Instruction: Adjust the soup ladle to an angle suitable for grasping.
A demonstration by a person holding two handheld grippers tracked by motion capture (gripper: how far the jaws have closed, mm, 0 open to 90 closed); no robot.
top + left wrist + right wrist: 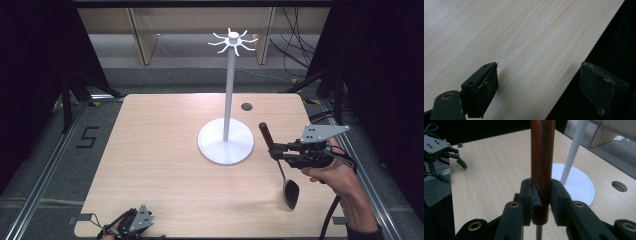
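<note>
High view: the right gripper (278, 149) clamps the ladle (282, 167) by its wooden handle, likely to hang it on the stand (227, 95) just beside; the left gripper (131, 222) rests apart-jawed on the counter (160, 150).

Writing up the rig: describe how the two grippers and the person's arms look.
Both grippers, left and right, are black linkage frames with brass-coloured pivot pins, each topped by a grey three-cornered plate with small holes. The jaws carry worn black pads. A black cable trails from the right one. A dark sleeve shows at the right wrist.
</note>
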